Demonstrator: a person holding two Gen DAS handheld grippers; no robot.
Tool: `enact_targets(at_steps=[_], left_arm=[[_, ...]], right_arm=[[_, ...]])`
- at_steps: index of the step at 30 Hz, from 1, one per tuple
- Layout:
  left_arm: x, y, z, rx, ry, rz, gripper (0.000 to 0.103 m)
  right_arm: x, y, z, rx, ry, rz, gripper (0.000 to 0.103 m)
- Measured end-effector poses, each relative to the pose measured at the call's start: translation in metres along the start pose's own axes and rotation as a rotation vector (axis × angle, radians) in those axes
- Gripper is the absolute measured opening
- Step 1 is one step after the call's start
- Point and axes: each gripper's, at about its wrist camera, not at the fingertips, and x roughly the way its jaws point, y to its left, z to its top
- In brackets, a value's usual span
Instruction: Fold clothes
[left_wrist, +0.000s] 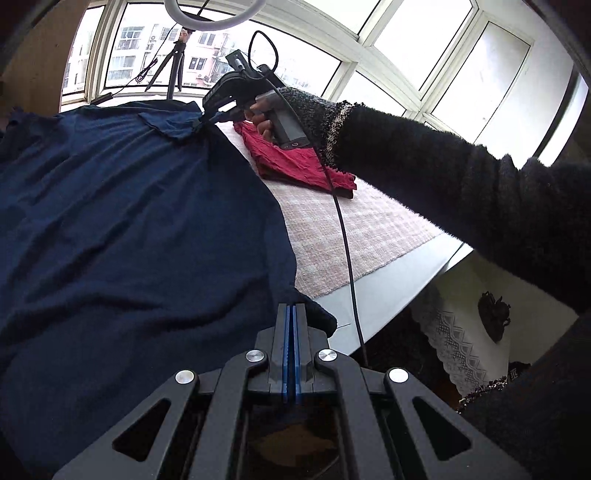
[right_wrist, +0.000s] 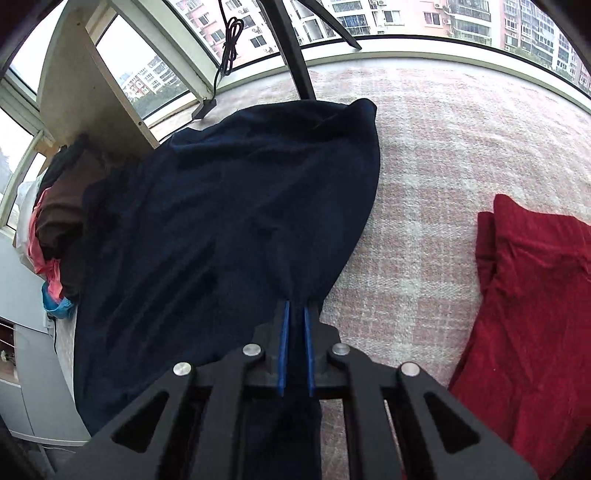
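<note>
With both the left gripper and right gripper clenched on the navy shirt, a hard pull could drag it onto the red cloth beside it.

- Left wrist view: close over the navy garment, looking along the pink cloth's near edge toward the windows.
- Right wrist view: steeply down, close.
- Shared: navy garment, red garment.

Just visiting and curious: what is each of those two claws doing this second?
Left gripper: closed, pinching an edge of the navy garment.
Right gripper: closed on another edge of the navy garment.
</note>
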Motion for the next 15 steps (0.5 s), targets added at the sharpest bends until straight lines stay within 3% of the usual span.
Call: enact_targets(at_steps=[9, 15], left_arm=[[-0.057, 0.046, -0.019, -0.189, -0.123, 0.086, 0.001], [-0.082, 0.077, -0.055, -0.321, -0.148, 0.16, 0.001]], right_arm=[[-0.008, 0.087, 0.026, -0.134, -0.022, -0.121, 0.007], [0.041, 0.176, 0.033, -0.285, 0.036, -0.168, 0.007]])
